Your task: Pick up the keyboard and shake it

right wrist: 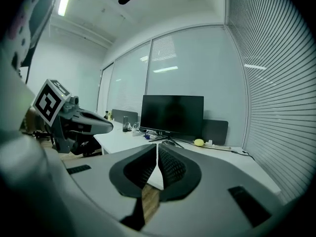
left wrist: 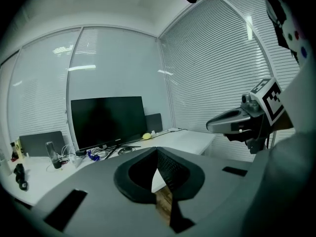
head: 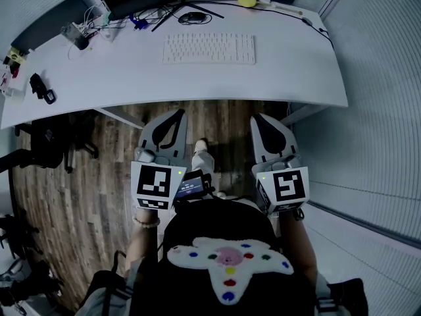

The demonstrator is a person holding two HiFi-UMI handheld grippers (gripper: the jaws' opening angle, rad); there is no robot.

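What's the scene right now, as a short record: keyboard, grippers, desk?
keyboard: white, flat on the desk, untouched
left gripper: jaws together, empty, over the floor, short of the desk
right gripper: jaws together, empty, also short of the desk
behind keyboard: cables, a yellow thing, the monitor
task step: pick-up not yet begun

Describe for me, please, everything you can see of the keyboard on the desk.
The keyboard is white, slim and rectangular, with tight rows of pale keys, plastic by its look. It lies flat near the middle of the white desk, long side along the front edge. Nothing rests on it. Neither the left gripper nor the right gripper touches it; both hang short of the desk.
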